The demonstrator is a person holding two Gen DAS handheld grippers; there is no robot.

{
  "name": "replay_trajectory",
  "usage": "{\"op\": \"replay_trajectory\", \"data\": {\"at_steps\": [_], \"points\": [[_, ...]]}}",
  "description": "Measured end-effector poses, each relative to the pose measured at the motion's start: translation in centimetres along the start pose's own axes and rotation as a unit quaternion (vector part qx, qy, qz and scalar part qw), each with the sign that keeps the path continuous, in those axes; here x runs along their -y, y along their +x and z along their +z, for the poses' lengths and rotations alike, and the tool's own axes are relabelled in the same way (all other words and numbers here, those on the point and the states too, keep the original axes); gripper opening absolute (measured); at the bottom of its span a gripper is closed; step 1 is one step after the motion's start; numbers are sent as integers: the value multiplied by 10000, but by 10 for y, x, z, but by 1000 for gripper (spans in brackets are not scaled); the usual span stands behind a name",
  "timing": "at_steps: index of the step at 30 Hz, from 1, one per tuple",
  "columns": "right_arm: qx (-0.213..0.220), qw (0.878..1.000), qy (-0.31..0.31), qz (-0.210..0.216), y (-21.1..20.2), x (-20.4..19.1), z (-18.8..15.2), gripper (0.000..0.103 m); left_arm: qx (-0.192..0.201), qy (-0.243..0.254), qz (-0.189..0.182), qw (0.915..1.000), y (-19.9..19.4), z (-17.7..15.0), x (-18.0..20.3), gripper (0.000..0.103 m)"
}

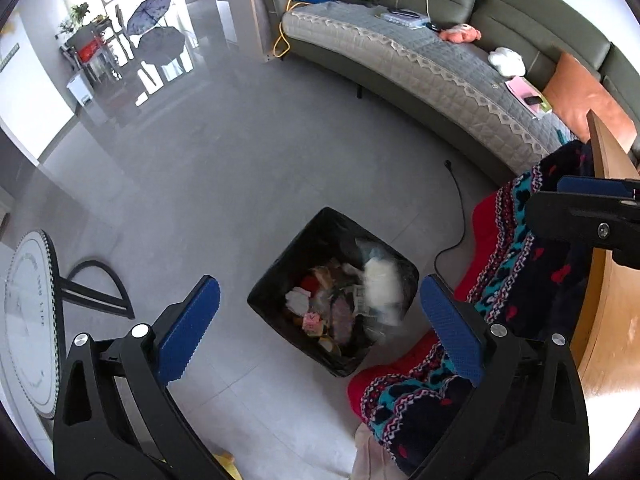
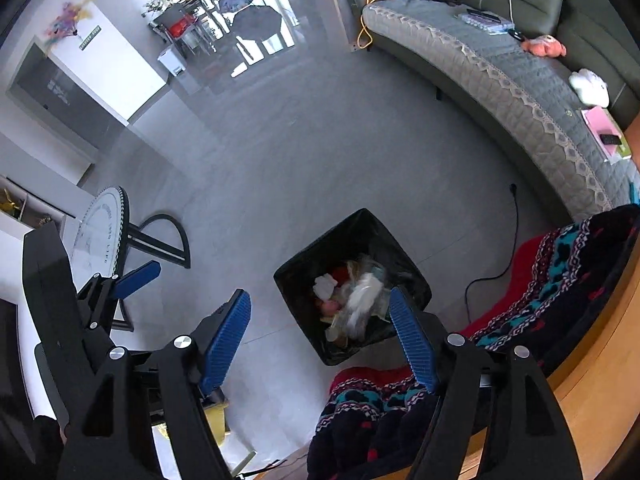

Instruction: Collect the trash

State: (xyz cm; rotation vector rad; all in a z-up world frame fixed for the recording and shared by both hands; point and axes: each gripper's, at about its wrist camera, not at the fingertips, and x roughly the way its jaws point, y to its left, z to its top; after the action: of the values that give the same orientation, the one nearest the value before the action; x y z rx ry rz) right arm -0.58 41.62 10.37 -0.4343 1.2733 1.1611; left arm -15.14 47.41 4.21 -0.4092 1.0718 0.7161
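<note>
On the far left, a round white table top [image 1: 28,320] with a toothed black rim is seen, cut off by the frame edge. The left gripper [image 1: 320,324] is held wide open above the floor [image 1: 224,184] with nothing between its ribbed blue pads. Beyond it, near the middle, stands the bin [image 1: 280,280], square and lined with a glossy black bag. It is filled with crumpled paper, wrappers and clear plastic; a pale white piece [image 1: 380,284] over the right side of the bin is blurred and cannot be made out. The right gripper [image 2: 320,332] is seen partly open and empty over the same bin [image 2: 304,276]. To the right, a knitted blanket [image 1: 532,260] in red, teal and dark blue is draped over the edge of a wooden desk [image 1: 608,280]. Farther right, a long quilted sofa [image 1: 440,76] is curved by the lens.
</note>
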Motion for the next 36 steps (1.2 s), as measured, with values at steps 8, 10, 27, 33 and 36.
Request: {"op": "replay_trajectory", "data": {"at_steps": [8,10,27,33,36], "points": [[232,9994,229,-70,-23,18,-21,73,33,134,-201,9997,-2,-8,3,97],[358,9986,377,-68,-36,27,-30,73,81,254,-281,9993,-6,-5,13,97],[1437,9658,1997,-823,-170,134,-189,81,519,2001,-1545,9661,-78,-30,194,97],[1622,9427,2649,-1219,-201,171,-267,84,505,2717,-1951,9410,-102,-73,267,97],[1691,9301,2939,-1411,-211,186,-308,84,467,3053,-2112,9274,-110,-98,300,97]]}}
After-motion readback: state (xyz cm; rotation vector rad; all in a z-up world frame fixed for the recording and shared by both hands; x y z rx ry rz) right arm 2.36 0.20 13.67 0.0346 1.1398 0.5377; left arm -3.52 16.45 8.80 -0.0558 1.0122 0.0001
